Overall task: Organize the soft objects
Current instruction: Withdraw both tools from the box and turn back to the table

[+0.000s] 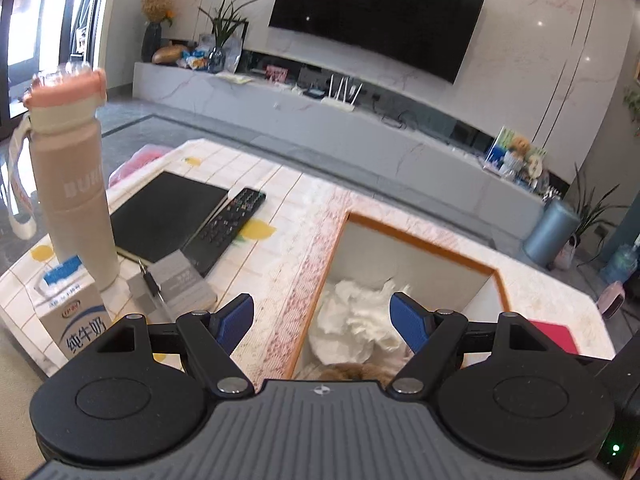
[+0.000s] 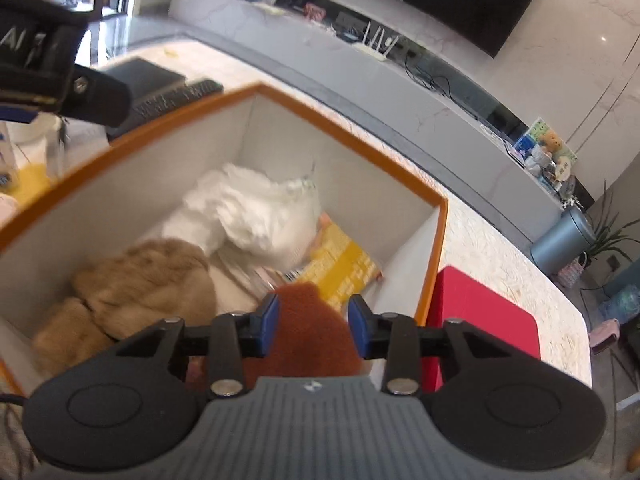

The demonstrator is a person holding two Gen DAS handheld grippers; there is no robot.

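The right gripper (image 2: pixel 313 312) has its jaws pressed against a rust-brown fuzzy soft object (image 2: pixel 310 332), which fills the gap between the blue pads and hangs above the near part of an orange-rimmed box (image 2: pixel 352 128). The left gripper (image 1: pixel 322 316) has its jaws spread wide with nothing between them, hovering over the box's near left edge.

Inside the box, the right wrist view shows a tan plush toy (image 2: pixel 140 280) at the near left, a crumpled white cloth (image 2: pixel 256 212) further in, and a yellow printed packet (image 2: pixel 340 268) lying on the box floor beneath and to the right of the cloth. The left wrist view shows only the white cloth and a sliver of tan fur.

The box sits on a pale patterned tabletop (image 1: pixel 280 200). A red flat item (image 2: pixel 480 320) lies just right of the box. Only the left wrist view shows the things at the left: a milk carton (image 1: pixel 76 324), a beige bottle with a pink lid (image 1: pixel 68 168), a grey case (image 1: pixel 180 284), a black notebook (image 1: pixel 164 212) and a remote control (image 1: pixel 228 228).

Beyond the table runs a long grey TV console (image 1: pixel 360 128) under a wall-mounted television (image 1: pixel 376 12), with a white router (image 1: pixel 340 96) and potted plants.
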